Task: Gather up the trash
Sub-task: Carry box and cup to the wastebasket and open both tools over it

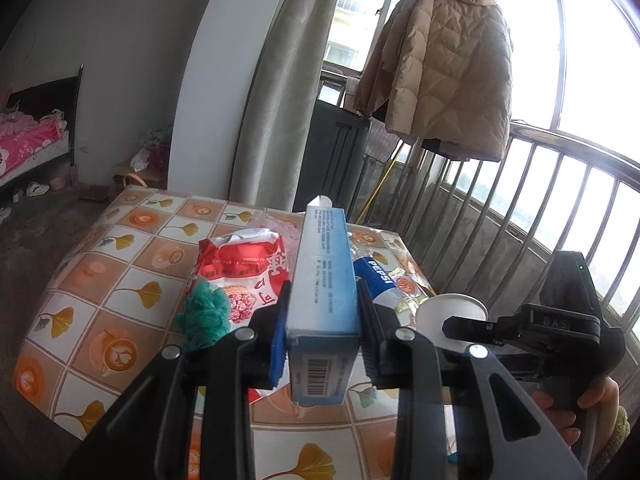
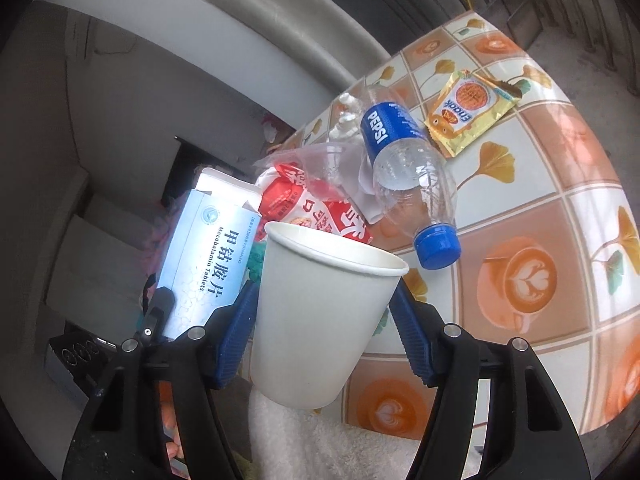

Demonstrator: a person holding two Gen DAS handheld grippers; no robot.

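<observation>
Jaws, left gripper (image 1: pixel 323 332): closed flat on the two broad faces of a blue tablet box (image 1: pixel 324 292), near its barcode end, so the long box juts forward and up, its open flap at the far tip. The box is clear of the table (image 1: pixel 132 280), lifted, and the broad-face grip likely keeps the light carton from twisting.

Jaws, right gripper (image 2: pixel 322 320): set on either side of a white paper cup (image 2: pixel 320 320), pads at mid-wall. The cup is tilted, mouth up and away, and appears empty. Whether the pads press the wall or merely flank it cannot be told; the right pad shows a slight gap. The cup sits off the table, which suggests it is being carried.

Remaining on table, clustered at the middle:
- Pepsi bottle (image 2: pixel 404 168), clear, lying on its side, blue cap toward the camera, resting against the wrappers.
- red snack bag (image 2: pixel 316 204), crumpled, partly under a clear plastic lid (image 2: pixel 324 164).
- teal rag (image 1: pixel 204 316), beside the red bag.
- yellow snack packet (image 2: pixel 468 112), flat, apart from the pile, toward the far edge.

No bin is in view in either camera. Judgement: two items in hand, four or more yet to collect; both hands are full, so a drop-off is needed first.
</observation>
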